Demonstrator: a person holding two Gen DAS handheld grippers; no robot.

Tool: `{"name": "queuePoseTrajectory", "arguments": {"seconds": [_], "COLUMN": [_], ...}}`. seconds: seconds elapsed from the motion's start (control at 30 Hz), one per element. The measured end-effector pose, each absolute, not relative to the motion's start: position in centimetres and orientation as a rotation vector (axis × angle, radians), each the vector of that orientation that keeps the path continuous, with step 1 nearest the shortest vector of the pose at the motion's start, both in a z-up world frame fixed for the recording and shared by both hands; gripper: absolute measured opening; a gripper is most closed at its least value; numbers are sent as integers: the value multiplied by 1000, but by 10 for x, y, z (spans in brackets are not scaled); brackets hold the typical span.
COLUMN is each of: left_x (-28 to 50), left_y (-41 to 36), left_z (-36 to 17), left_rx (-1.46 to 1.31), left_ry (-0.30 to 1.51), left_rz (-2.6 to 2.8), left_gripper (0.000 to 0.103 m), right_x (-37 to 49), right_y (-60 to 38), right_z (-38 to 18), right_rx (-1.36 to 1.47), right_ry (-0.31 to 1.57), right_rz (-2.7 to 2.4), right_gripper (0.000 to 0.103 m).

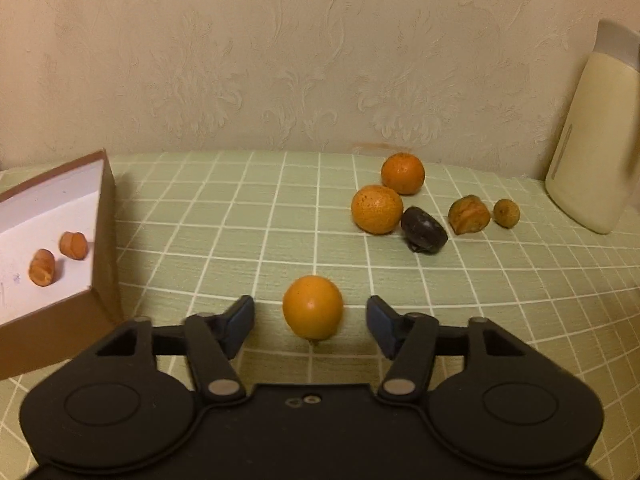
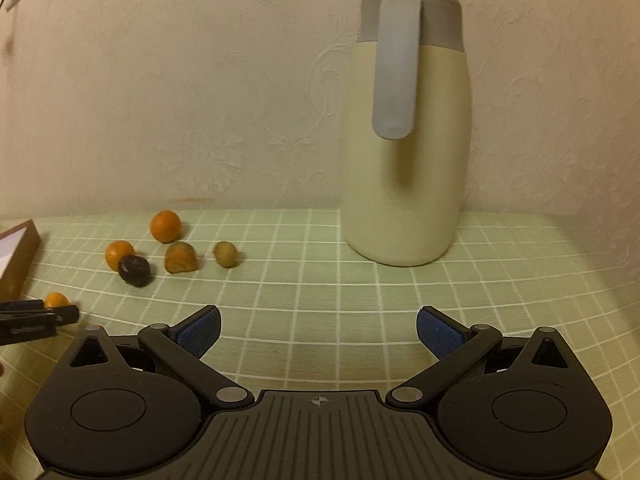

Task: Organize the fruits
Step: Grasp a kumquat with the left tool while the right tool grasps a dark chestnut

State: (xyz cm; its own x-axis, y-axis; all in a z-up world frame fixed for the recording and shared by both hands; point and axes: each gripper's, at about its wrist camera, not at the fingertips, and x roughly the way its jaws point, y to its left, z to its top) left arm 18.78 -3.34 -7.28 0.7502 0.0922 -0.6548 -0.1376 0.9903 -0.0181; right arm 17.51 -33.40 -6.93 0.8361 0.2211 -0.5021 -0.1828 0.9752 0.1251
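Orange (image 1: pixel 313 307) is framed between left gripper (image 1: pixel 311 322) pads, gaps visible, on tablecloth (image 1: pixel 240 216) | right gripper (image 2: pixel 318 330) is spread, nothing grasped | box (image 1: pixel 105 216) is placed left.

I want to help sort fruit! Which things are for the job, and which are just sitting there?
For the job: near orange between the left gripper pads; other fruits; dark fruit; box holding two pieces.

Just there: jug; right gripper, open, empty.
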Motion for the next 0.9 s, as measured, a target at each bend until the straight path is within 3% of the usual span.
{"name": "queuePoseTrajectory", "arguments": {"seconds": [0.03,0.07,0.53,0.9], "left_x": [188,189,150,129], "left_y": [-35,-34,-25,29], "left_z": [-72,-72,-39,-24], "left_rx": [-45,-44,-70,-92], "left_ry": [705,703,633,604], "left_rz": [135,126,92,204], "left_gripper": [24,21,21,21], "right_x": [176,177,203,221], "right_y": [-333,-332,-284,-226], "right_z": [-69,-69,-83,-82], "right_rx": [76,80,35,19], "right_ry": [539,534,528,520], "right_rz": [218,220,268,363], "right_gripper": [103,103,103,103]}}
